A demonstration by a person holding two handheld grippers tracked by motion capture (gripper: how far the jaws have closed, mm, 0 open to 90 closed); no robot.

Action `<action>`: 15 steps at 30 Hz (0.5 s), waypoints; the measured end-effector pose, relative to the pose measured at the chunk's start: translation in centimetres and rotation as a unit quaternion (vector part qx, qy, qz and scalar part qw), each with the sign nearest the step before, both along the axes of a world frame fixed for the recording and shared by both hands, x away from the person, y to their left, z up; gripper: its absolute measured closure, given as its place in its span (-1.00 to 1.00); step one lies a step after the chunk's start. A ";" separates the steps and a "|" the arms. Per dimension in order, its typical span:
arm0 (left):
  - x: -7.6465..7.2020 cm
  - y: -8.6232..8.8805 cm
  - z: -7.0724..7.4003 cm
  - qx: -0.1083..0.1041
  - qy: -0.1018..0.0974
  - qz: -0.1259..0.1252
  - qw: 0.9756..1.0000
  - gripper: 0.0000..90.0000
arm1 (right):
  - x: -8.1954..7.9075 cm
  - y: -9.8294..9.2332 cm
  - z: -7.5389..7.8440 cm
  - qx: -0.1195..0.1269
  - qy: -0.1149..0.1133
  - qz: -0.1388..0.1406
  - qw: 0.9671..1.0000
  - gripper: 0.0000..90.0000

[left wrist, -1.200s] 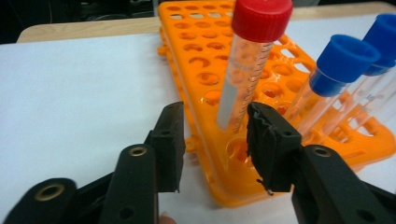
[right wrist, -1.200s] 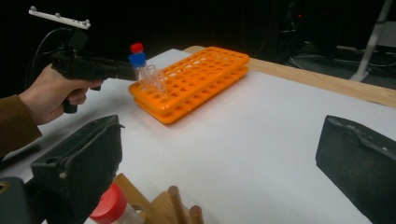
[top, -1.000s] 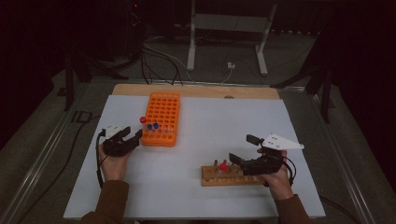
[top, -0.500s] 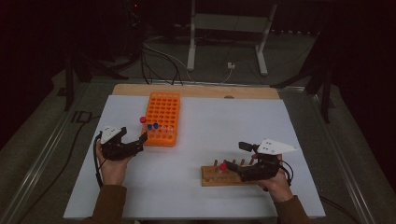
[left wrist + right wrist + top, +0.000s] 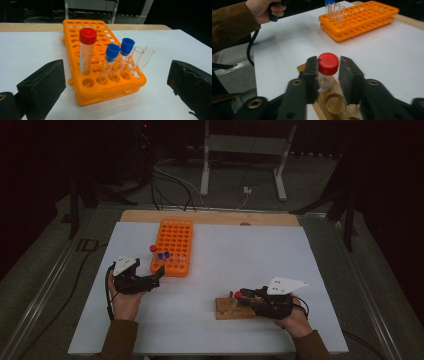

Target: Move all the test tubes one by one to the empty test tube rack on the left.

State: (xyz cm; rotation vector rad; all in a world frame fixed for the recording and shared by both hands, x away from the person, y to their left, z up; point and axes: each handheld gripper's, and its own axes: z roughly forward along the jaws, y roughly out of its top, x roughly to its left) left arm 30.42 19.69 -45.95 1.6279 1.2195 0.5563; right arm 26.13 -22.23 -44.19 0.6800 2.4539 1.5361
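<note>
The red-capped tube [image 5: 327,71] stands upright in a hole of the wooden rack [image 5: 334,102], near the right front of the white table [image 5: 220,270]. The right gripper [image 5: 327,75] has just been closing around it, its jaws flanking the cap and nearly clamped; whether the pads press yet I cannot tell. The left gripper [image 5: 115,82] has just been opening; its jaws stand apart and empty before the orange rack [image 5: 100,85]. The tube looks light, rigid, smooth and probably brittle: grip at the cap, gently
</note>
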 end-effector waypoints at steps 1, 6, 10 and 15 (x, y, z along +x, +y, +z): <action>0.0 -0.1 0.0 0.001 -0.001 -0.002 1.000 -0.94 | 0.1 0.1 -0.1 0.002 0.004 0.002 1.000 0.55; -0.1 -0.5 0.1 0.005 -0.002 -0.009 1.000 -0.94 | 0.4 0.9 -0.3 0.007 0.015 0.004 1.000 0.55; -0.2 -0.7 0.1 0.005 -0.001 -0.015 1.000 -0.94 | 0.7 1.7 -0.9 0.001 0.024 0.005 1.000 0.55; -0.3 -1.2 0.2 0.007 -0.002 -0.025 1.000 -0.94 | 0.7 2.2 -1.2 -0.007 0.030 0.005 1.000 0.56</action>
